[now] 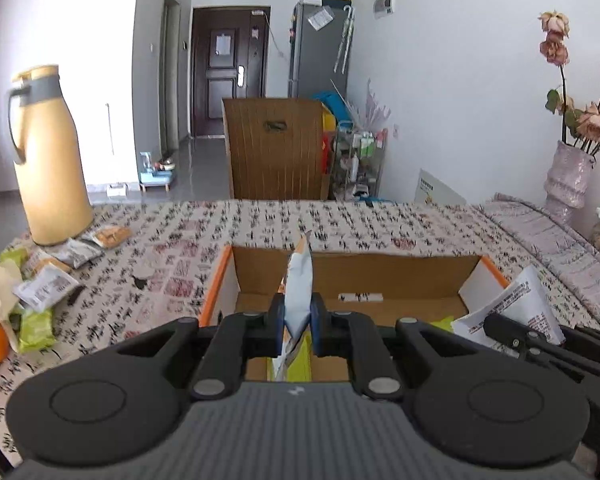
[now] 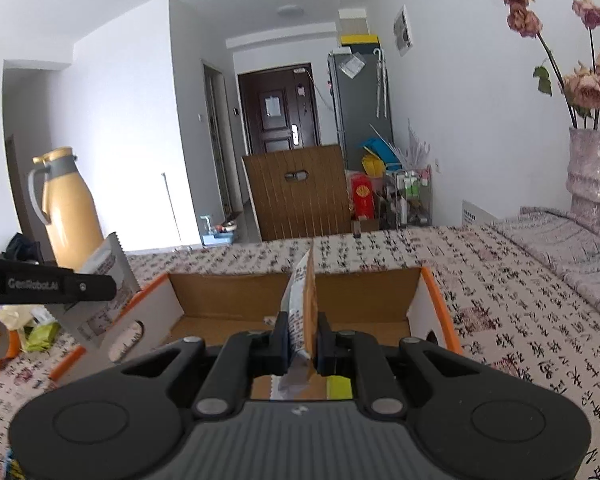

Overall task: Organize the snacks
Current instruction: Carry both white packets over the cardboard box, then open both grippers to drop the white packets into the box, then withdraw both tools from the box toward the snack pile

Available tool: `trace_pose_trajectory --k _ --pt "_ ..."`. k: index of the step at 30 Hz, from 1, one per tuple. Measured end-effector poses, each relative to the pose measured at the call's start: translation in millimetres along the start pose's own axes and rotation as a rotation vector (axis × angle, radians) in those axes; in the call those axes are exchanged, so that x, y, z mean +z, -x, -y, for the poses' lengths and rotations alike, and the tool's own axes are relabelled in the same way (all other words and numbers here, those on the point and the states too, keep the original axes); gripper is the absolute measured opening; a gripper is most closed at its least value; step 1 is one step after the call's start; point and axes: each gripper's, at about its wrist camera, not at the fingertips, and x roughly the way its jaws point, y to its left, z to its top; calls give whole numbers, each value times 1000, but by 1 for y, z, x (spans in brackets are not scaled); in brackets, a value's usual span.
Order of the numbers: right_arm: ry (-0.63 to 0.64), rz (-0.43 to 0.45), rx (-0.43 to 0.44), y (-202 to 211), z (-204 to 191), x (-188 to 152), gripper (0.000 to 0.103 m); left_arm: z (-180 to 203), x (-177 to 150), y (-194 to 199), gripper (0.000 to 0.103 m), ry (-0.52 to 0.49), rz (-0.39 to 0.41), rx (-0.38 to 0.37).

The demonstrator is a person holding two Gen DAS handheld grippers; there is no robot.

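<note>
Left tongs (image 1: 297,322) pinch a snack packet (image 1: 299,280) above box (image 1: 352,276).

The tabletop (image 1: 260,224) is covered by a cloth printed with black and red calligraphy. An open cardboard box (image 1: 352,276) with orange edges sits on it at mid-frame. At far left stands a tall yellow thermos jug (image 1: 48,160), with a scatter of snack packets (image 1: 52,280) lying just in front of it. At upper right, a pale ribbed vase (image 1: 568,180) stands near the tabletop's far edge.
</note>
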Motion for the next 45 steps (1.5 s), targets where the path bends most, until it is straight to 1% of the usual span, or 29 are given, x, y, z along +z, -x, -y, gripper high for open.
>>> trace_pose_trajectory --k 6,8,10,11,12,13,14,15,19,30,38,41,45 --pt "-1 -32 3 -9 4 -8 12 -11 -11 -14 13 23 -26 -16" --pt "-2 -48 5 -10 4 -10 16 -14 -13 -15 14 30 -25 -18" --pt "0 -53 -6 -11 5 -11 18 -14 -14 -14 23 27 -16 -9" --pt "-3 -57 -9 -11 6 -11 31 -15 -14 -12 44 29 -10 -7" --pt "-12 -56 -10 -9 7 -11 55 -14 -14 -10 72 30 4 1" --pt "-16 -52 -18 -7 7 -11 68 -14 -15 -6 84 27 29 20" --pt "-16 -44 -30 -6 7 -11 91 -13 -15 -3 103 25 48 39" --pt "-16 -32 -39 -4 7 -11 103 -13 -15 1 103 24 67 51" --pt "-39 -16 -46 1 10 -10 103 -14 -12 9 103 34 94 37" --pt "-41 -17 -49 1 10 -8 103 -9 -8 15 103 23 98 35" --pt "-13 30 -33 25 -1 3 103 0 1 44 103 3 145 26" --pt "7 44 -36 37 -5 4 103 2 2 60 103 -15 165 30" --pt "14 50 -36 54 -6 3 103 1 -2 81 103 -14 181 35"
